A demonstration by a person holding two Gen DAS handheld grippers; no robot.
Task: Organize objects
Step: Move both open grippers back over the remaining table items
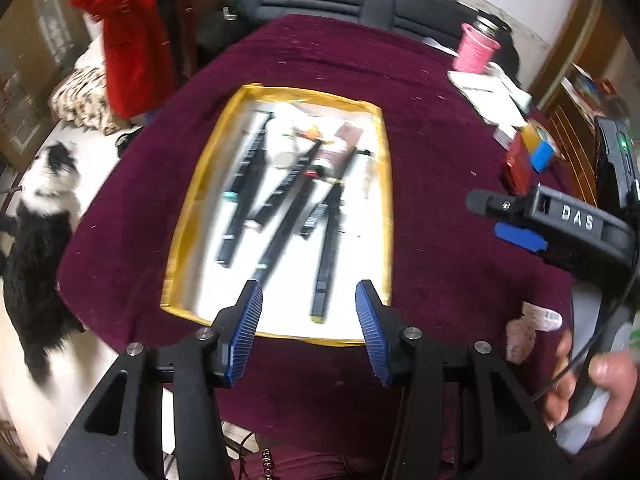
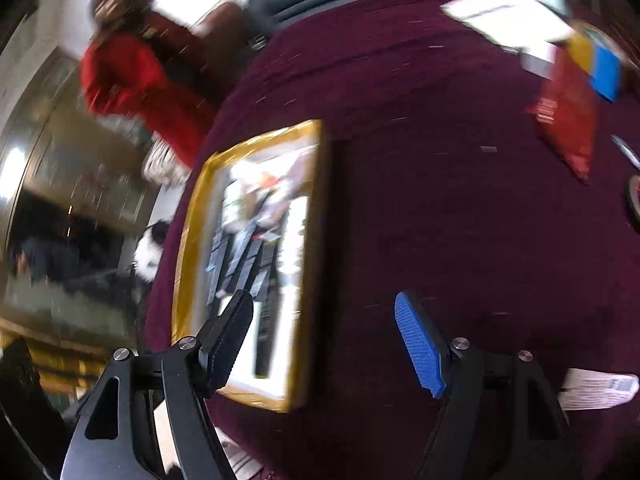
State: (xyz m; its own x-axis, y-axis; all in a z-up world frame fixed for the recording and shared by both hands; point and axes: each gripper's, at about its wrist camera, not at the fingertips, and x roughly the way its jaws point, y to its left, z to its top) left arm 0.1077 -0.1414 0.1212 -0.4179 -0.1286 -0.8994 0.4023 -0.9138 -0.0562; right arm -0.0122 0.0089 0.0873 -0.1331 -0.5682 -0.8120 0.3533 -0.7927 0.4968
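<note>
A gold-rimmed tray (image 1: pixel 182 220) with a white floor lies on the maroon tablecloth (image 1: pixel 440 208). It holds several black pens (image 1: pixel 326 248), a brown tube (image 1: pixel 340 148) and a white object. My left gripper (image 1: pixel 309 300) is open and empty, just above the tray's near edge. My right gripper (image 2: pixel 324 312) is open and empty over the cloth, to the right of the tray (image 2: pixel 310 240); it also shows in the left wrist view (image 1: pixel 504 220). The right wrist view is blurred.
A pink cup (image 1: pixel 476 48), white papers (image 1: pixel 488 96) and a red box with yellow and blue items (image 1: pixel 524 160) sit at the table's far right. A white label (image 2: pixel 600 390) lies near right. A black-and-white dog (image 1: pixel 40 220) and a person in red (image 1: pixel 132 40) are left.
</note>
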